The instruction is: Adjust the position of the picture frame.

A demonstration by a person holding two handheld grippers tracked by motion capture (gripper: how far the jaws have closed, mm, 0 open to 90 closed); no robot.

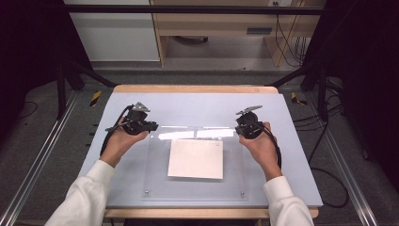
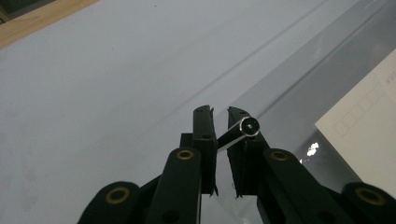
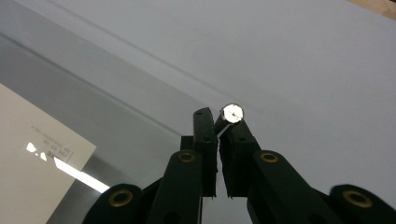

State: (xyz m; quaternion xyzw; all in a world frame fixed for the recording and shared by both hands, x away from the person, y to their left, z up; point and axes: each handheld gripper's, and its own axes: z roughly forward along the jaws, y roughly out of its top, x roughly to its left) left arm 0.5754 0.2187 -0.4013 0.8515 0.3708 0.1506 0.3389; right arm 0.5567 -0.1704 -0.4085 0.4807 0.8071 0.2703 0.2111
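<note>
High view, white card (image 1: 195,158) under clear sheet (image 1: 155,183), left gripper (image 2: 219,111) clamped on black pin (image 2: 239,132), right gripper (image 3: 218,113) clamped on silver pin (image 3: 229,115)

A thin metal pin (image 2: 240,132) with a round, shiny flat head sits clamped between the jaws of the left gripper (image 2: 219,112), slanting up. A second pin (image 3: 229,115), its bright round head facing outward, is pinched in the right gripper (image 3: 215,114).
</note>
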